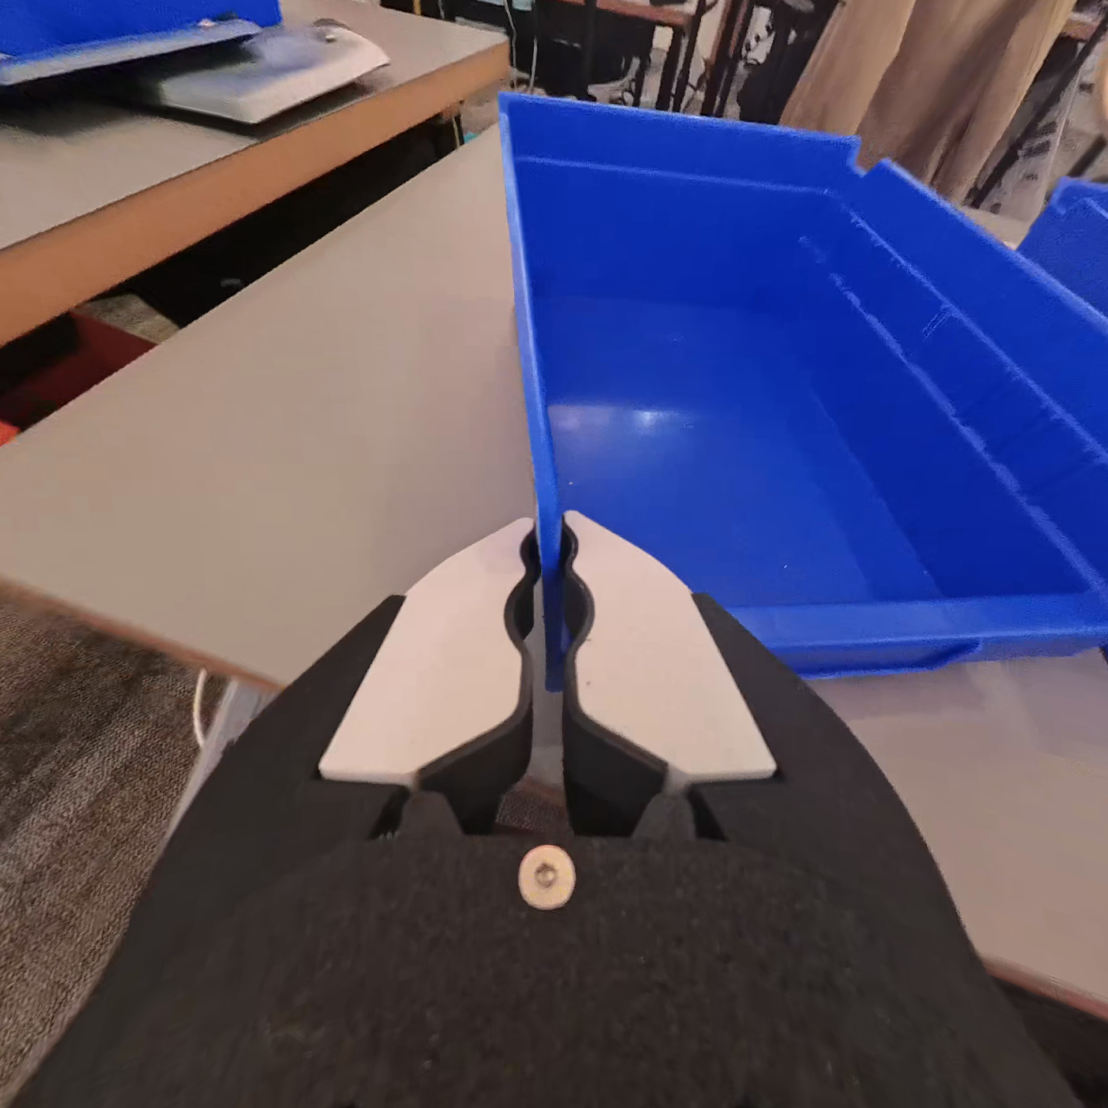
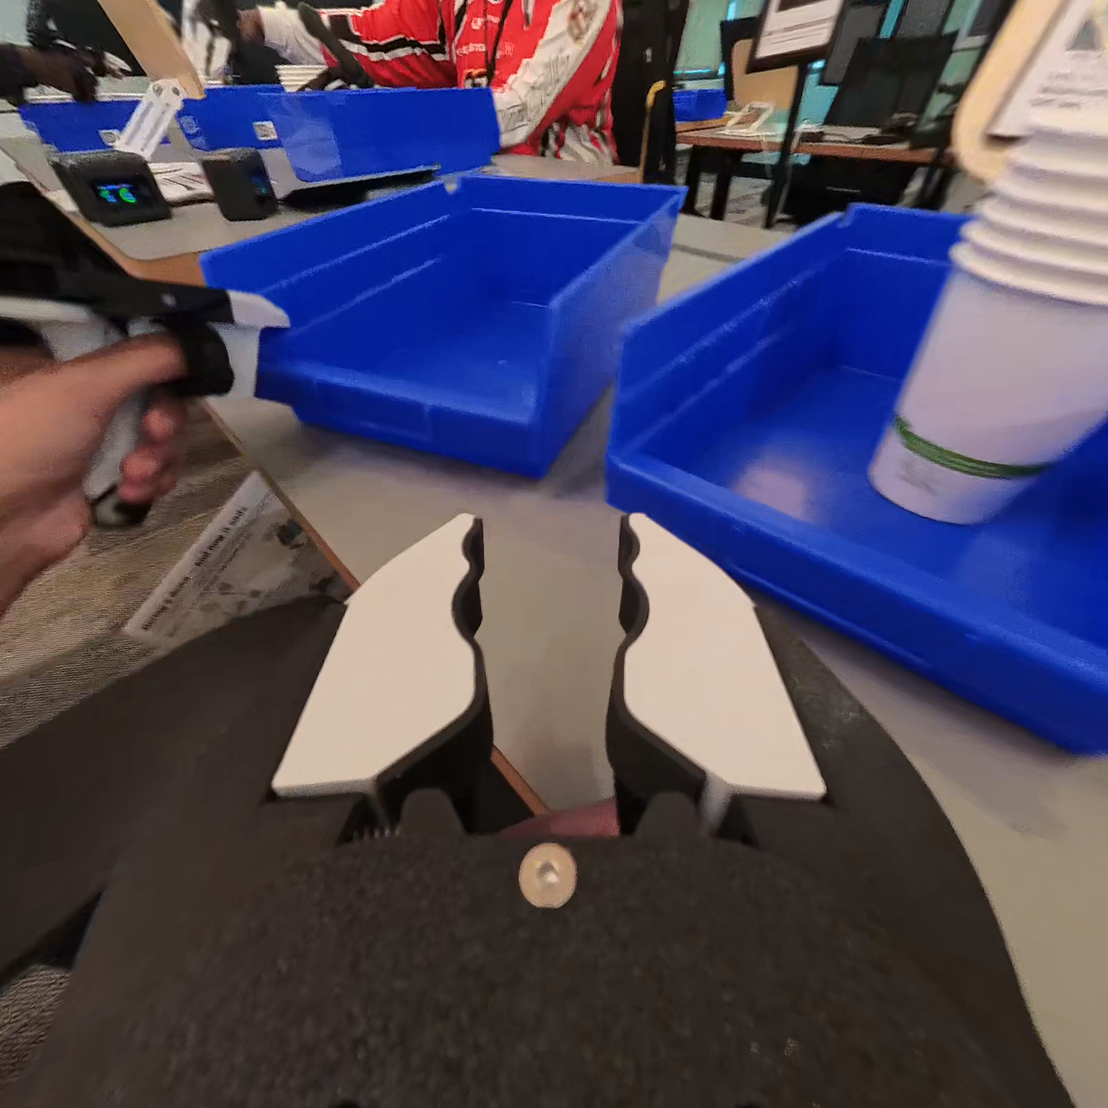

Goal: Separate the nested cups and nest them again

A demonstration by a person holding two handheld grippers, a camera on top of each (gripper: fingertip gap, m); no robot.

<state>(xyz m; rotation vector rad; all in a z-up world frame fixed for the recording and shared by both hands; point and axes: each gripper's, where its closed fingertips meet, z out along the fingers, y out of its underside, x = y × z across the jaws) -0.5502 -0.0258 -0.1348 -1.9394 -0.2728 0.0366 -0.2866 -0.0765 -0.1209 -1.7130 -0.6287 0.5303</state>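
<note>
Gripping the left wall of an empty blue bin, our left gripper has its fingers pinched on that thin plastic edge near the bin's front corner; from the right wrist view we see the same gripper with a hand around its handle, at the desk's left edge. This bin sits on the grey desk close to that edge, its floor bare. Behind it, on a neighbouring table, we make out more blue bins, two small dark devices and a person in a red and white top. Our right gripper hangs over the desk's front edge with its fingers moderately apart and nothing between them, pointing at the gap between the two bins. To the right lies a second blue bin, just beside the first but not touching it. The nested cups, a white stack with a green band near the base, stand tilted in this bin's right part, its low front wall between them and our right gripper.
</note>
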